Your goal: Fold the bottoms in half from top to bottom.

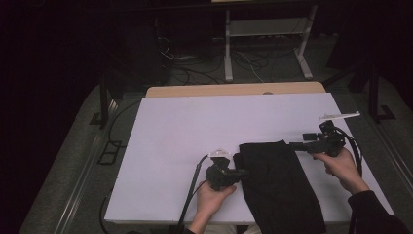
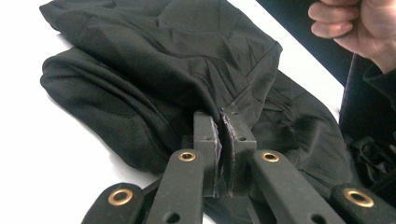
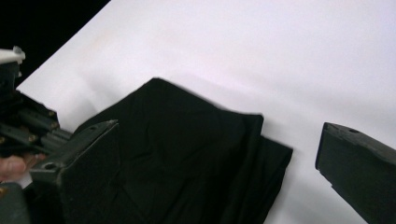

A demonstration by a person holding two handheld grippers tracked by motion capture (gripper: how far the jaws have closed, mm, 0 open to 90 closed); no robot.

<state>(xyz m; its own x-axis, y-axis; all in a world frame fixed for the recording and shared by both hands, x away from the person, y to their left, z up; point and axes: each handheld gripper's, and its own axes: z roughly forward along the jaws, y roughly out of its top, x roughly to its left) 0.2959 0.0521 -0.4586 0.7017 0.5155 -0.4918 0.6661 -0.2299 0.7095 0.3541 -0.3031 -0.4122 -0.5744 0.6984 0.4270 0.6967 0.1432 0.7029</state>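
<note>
Left claw pinches the soft, creased black cloth (right claw gapes empty).

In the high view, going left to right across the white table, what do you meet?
Bare white table → left gripper, shut on the cloth's edge → black cloth → right gripper, jaws open → the hand holding it.

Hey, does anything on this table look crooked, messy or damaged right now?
The black garment lies askew, its lower end hanging over the near edge of the white table. Its folds are uneven and bunched where the left claw pinches it. No damage shows.
</note>
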